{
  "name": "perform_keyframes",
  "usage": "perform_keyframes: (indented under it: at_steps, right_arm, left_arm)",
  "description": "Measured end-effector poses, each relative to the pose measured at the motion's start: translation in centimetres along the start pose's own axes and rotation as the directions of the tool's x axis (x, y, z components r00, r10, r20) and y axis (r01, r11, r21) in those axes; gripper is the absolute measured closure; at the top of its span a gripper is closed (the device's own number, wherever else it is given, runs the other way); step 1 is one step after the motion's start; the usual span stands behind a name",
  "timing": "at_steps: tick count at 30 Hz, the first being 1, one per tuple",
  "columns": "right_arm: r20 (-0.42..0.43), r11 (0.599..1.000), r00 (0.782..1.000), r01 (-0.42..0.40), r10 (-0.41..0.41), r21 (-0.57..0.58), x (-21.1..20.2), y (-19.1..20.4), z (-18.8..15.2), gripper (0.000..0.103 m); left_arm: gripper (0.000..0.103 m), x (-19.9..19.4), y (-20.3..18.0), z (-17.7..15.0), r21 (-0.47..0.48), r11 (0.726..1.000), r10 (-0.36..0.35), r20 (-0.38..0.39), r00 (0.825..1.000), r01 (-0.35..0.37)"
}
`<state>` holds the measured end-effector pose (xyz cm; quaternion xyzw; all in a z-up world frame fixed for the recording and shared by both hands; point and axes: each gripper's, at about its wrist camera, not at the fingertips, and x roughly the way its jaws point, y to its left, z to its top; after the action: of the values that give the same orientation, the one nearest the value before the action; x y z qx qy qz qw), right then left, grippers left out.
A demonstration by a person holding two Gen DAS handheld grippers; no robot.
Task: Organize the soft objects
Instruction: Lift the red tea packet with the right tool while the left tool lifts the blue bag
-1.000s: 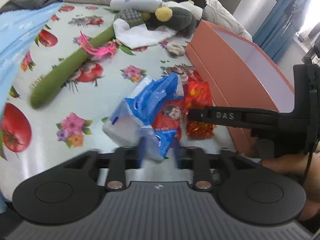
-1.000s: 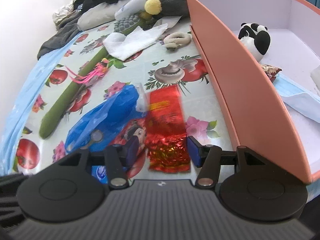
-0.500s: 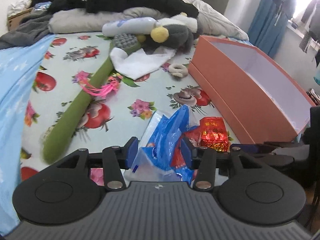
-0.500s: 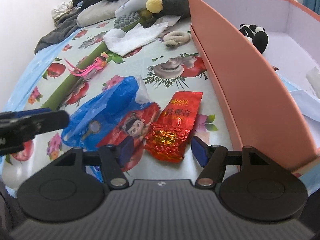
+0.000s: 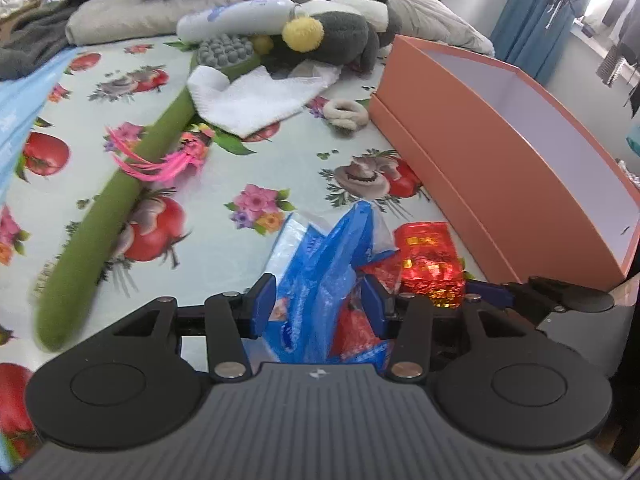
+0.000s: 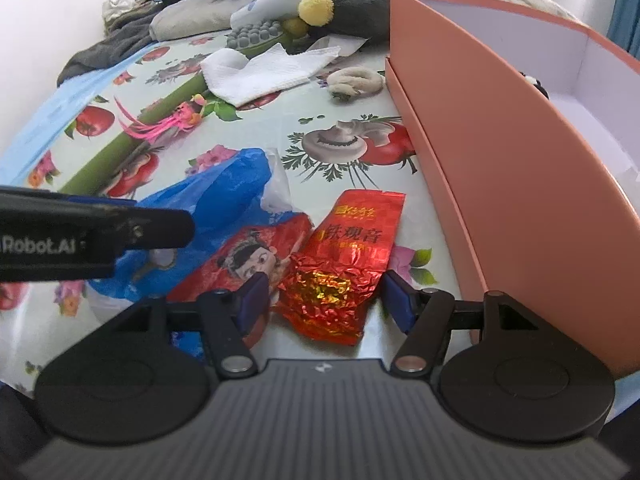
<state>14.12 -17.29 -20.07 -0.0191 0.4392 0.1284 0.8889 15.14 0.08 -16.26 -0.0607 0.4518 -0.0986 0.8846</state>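
Left gripper (image 5: pixel 318 306) jaws apart around the blue plastic bag (image 5: pixel 320 268) – its lower part hidden behind the gripper body, pad contact unclear. Right gripper (image 6: pixel 326 300) has just been closing a little, jaws still apart, straddling the crumpled red foil packet (image 6: pixel 344 268) on the bed sheet (image 6: pixel 256 136). Orange box (image 6: pixel 480 152) just right – contents mostly hidden by its wall. Beyond: white cloth (image 6: pixel 264 74), green plush stick (image 5: pixel 120 200), pile of dark clothes blurred
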Motion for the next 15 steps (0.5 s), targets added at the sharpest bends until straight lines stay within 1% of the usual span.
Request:
perform_keyframes:
  at_steps: [2, 6, 7, 8, 9, 10, 11, 12, 13, 15]
  right_arm:
    - [0.004, 1.0, 1.0, 0.005, -0.005, -0.006, 0.0, 0.0, 0.0, 0.043]
    - [0.007, 1.0, 1.0, 0.002, -0.002, -0.013, -0.1, -0.1, 0.0, 0.045]
    - [0.008, 1.0, 1.0, 0.001, -0.001, -0.011, -0.2, -0.1, 0.0, 0.045]
    - [0.008, 1.0, 1.0, 0.0, 0.0, -0.01, -0.2, -0.2, -0.1, 0.045]
    - [0.008, 1.0, 1.0, -0.001, 0.001, -0.009, -0.3, -0.2, -0.1, 0.045]
    - [0.007, 1.0, 1.0, -0.004, 0.004, -0.008, -0.4, -0.2, -0.1, 0.045]
    - [0.008, 1.0, 1.0, -0.008, 0.008, -0.006, -0.5, -0.2, -0.1, 0.045]
    - [0.013, 1.0, 1.0, -0.008, 0.008, -0.007, -0.6, -0.2, 0.0, 0.045]
    - [0.022, 1.0, 1.0, -0.007, 0.007, -0.016, -0.8, -0.1, 0.0, 0.045]
    - [0.035, 1.0, 0.999, -0.025, 0.026, -0.016, -1.4, 0.0, 0.1, 0.045]
  left_arm:
    - [0.05, 0.5, -0.1, 0.1, 0.005, 1.0, 0.008, -0.009, 1.0, -0.008]
    - [0.053, 1.4, -0.4, 0.0, 0.014, 1.0, 0.016, -0.019, 1.0, -0.015]
    - [0.059, 1.6, -0.5, -0.1, 0.02, 1.0, 0.022, -0.021, 1.0, -0.022]
    - [0.068, 1.7, -0.6, -0.1, 0.024, 0.999, 0.032, -0.023, 0.999, -0.031]
    - [0.072, 1.8, -0.7, -0.2, 0.026, 0.999, 0.043, -0.023, 0.999, -0.042]
    - [0.08, 1.9, -0.7, -0.3, 0.025, 0.998, 0.054, -0.023, 0.998, -0.054]
    - [0.084, 1.9, -0.7, -0.3, 0.02, 0.998, 0.065, -0.02, 0.998, -0.064]
    - [0.084, 1.8, -0.7, -0.3, 0.015, 0.997, 0.07, -0.014, 0.997, -0.07]
    - [0.087, 1.6, -0.6, -0.4, 0.008, 0.997, 0.078, -0.007, 0.997, -0.078]
    - [0.089, 1.1, -0.5, -0.4, -0.002, 0.996, 0.092, 0.012, 0.996, -0.092]
